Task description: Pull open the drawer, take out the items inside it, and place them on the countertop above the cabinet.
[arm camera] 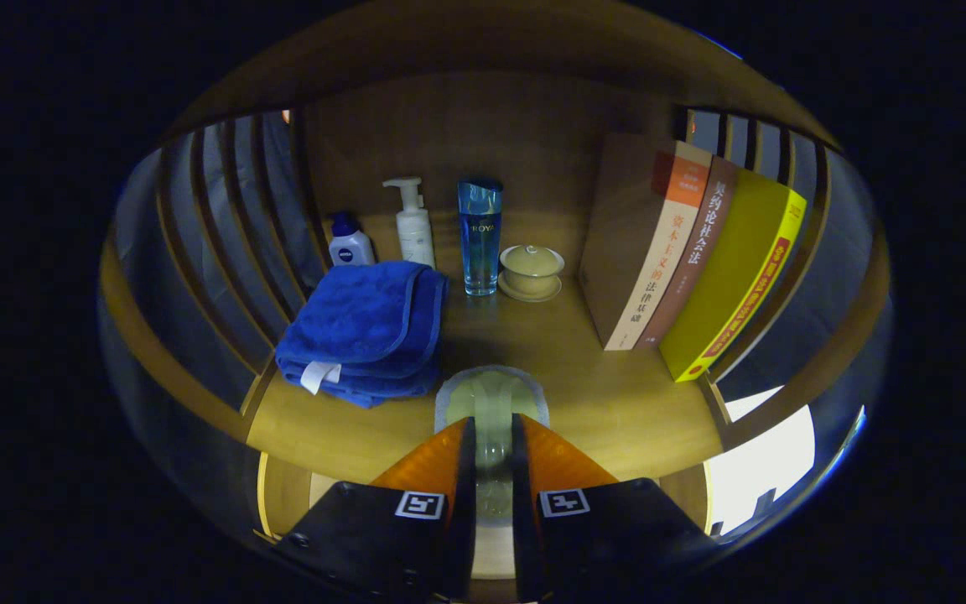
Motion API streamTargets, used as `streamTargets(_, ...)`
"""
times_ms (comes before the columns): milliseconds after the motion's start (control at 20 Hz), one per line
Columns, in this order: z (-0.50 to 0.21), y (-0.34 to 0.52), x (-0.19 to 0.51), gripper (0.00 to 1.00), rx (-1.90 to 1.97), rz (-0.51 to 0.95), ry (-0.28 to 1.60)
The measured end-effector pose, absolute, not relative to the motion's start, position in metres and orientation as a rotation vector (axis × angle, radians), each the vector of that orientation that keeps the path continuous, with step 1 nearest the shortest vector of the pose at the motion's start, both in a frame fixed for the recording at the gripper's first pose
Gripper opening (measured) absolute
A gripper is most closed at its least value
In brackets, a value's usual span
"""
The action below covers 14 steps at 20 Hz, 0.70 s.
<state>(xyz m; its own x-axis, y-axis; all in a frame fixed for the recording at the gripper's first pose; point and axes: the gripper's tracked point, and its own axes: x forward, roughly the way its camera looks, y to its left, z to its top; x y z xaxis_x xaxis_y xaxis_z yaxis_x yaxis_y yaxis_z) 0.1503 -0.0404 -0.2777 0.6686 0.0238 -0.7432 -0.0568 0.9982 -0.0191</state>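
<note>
The tongs (pixel 493 436) are clamped on a clear, pale-tinted glass item (pixel 491 398), its rounded end sticking out just ahead of the fingertips (pixel 459 445) and its body showing in the narrow gap between them. What it is exactly I cannot tell; it looks like a small bottle or tube seen end-on. It hangs at the front of the worktop (pixel 600 394), whether touching the wood or just above it cannot be told.

The step in hand appears to be setting this item down. To do it well, lower until the glass bears on the wood, keep it level so it neither rolls nor tips, part the fingers only once it is settled, then draw straight back.

The landing spot is bare wood, yet it is hemmed in. A folded blue towel (pixel 361 331) lies just beside it on the left. Beyond stand a small white-and-blue bottle (pixel 350 242), a white pump bottle (pixel 412 225), a tall blue glass bottle (pixel 480 239) and a lidded cup on a saucer (pixel 531 270). To the right three books (pixel 705 268) lean together. Pushing too far forward risks knocking the tall bottle or the cup.
</note>
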Motion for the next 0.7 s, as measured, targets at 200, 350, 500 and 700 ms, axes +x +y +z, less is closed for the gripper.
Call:
streamTargets(200,-0.305,-0.046,0.177,0.28,-0.067,0.040,0.865)
streamTargets(350,-0.324,-0.049,0.193,0.28,-0.090,0.037,0.892)
streamTargets(500,-0.335,-0.048,0.198,0.28,-0.098,0.044,0.900)
streamTargets(700,-0.328,-0.050,0.201,0.39,-0.100,0.031,0.880)
